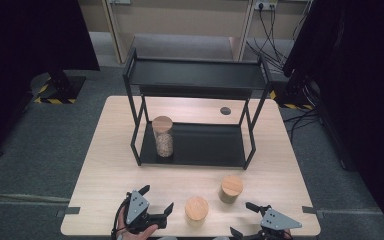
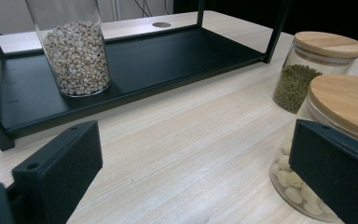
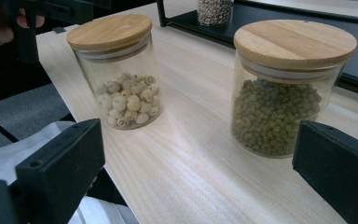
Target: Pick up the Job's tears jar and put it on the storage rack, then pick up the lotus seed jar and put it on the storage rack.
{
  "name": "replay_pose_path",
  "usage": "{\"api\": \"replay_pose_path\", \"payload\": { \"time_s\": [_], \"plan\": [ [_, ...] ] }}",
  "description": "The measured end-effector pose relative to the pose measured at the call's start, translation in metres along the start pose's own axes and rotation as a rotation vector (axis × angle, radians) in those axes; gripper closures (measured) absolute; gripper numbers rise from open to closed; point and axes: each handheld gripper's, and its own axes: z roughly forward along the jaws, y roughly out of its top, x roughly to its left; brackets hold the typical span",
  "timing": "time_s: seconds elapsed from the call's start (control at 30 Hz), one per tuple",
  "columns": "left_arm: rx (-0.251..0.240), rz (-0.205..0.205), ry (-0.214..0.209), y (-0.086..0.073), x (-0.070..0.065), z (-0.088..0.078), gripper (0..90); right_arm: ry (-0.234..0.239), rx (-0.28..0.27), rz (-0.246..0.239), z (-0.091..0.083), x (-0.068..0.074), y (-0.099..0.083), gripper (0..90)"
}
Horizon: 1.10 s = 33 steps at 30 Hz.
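A tall glass jar of pale grains (image 1: 163,136) (image 2: 77,51) with a wooden lid stands at the left end of the black rack's lower shelf (image 1: 205,145) (image 2: 168,60). Two short wooden-lidded jars stand on the table in front of the rack: one with white beans (image 1: 196,208) (image 2: 345,107) (image 3: 116,70) and one with green beans (image 1: 231,188) (image 2: 321,65) (image 3: 284,88). My left gripper (image 1: 156,198) (image 2: 196,154) is open just left of the white-bean jar, held by a hand. My right gripper (image 1: 242,218) (image 3: 200,172) is open at the table's front edge, right of both short jars. Nothing is between either pair of jaws.
The rack's upper shelf (image 1: 195,75) is bare and overhangs the lower one on thin black posts. A round cable hole (image 1: 225,110) lies in the table behind the rack. Grey carpet and dark curtains surround the table; cables (image 1: 275,45) lie at the back right.
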Motion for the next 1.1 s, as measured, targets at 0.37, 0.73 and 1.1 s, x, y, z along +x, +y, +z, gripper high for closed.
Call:
{"api": "replay_pose_path", "payload": {
  "time_s": [0.37, 0.73, 1.1],
  "plan": [
    [0.000, -0.002, 0.004, -0.003, 0.000, 0.001, 2.1, 0.010, 0.000, -0.002, 0.002, 0.001, 0.000, 2.7],
    [0.003, -0.001, 0.012, -0.004, 0.002, 0.002, 2.1, 0.042, -0.007, -0.018, 0.010, 0.006, 0.006, 2.7],
    [0.003, -0.008, 0.016, -0.004, 0.004, 0.002, 2.1, 0.098, 0.004, -0.045, 0.030, 0.014, 0.017, 2.7]
  ]
}}
